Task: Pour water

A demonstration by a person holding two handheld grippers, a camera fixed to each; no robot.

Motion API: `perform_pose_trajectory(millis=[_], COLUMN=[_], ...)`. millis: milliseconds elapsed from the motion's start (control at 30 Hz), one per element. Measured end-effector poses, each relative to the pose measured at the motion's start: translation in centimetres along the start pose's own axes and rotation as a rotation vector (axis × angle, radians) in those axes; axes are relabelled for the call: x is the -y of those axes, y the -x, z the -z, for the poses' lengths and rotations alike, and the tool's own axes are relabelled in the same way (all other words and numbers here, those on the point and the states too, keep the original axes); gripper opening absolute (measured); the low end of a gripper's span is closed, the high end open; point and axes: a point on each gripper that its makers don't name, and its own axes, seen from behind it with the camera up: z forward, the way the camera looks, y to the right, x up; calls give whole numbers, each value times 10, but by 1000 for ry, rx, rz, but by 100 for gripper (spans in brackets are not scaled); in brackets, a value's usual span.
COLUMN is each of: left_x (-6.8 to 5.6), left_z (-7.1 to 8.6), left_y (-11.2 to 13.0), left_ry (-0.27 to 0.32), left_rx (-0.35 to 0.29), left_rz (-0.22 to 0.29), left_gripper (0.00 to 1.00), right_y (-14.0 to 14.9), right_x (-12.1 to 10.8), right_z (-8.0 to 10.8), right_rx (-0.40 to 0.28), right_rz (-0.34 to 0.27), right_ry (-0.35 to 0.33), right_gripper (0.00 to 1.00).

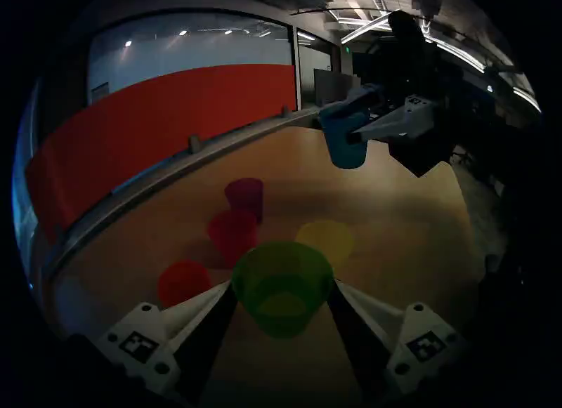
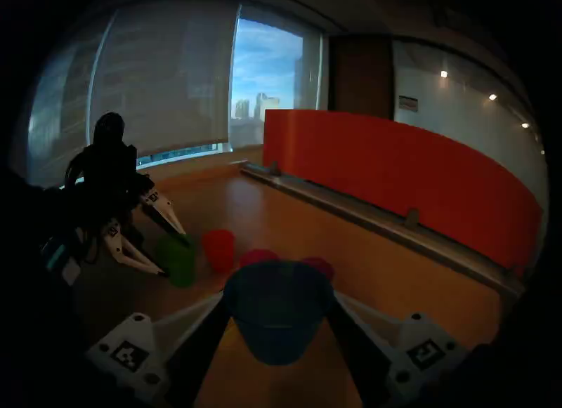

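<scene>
The left gripper [image 1: 281, 287] grips a green cup [image 1: 282, 310] over the wooden surface [image 1: 400, 218], near a red cup [image 1: 232, 234] and a yellow cup [image 1: 325, 241]. The right gripper [image 2: 279, 295] clamps a blue cup [image 2: 277, 331], held higher.

My left gripper [image 1: 282, 293] clamps a translucent green plastic cup [image 1: 282, 278]. Beyond it, the right gripper [image 1: 342, 127] grips a blue plastic cup [image 1: 348, 152].

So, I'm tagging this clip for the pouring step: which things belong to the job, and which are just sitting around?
Part of the job:
- green cup, held in the left gripper
- blue cup, held in the right gripper

Just lying about, on the table:
- purple cup
- farther red cup
- nearer red cup
- yellow cup
</scene>
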Motion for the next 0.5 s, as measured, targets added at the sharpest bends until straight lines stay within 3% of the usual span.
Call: perform_pose_trajectory(millis=[500], left_x=[3], left_z=[-17], left_y=[23], left_ry=[24], left_rx=[85], left_rz=[-19], left_gripper=[86], right_y=[47], right_x=[6], right_z=[-20], right_rx=[123], right_rz=[6], right_ry=[-39], right_gripper=[91])
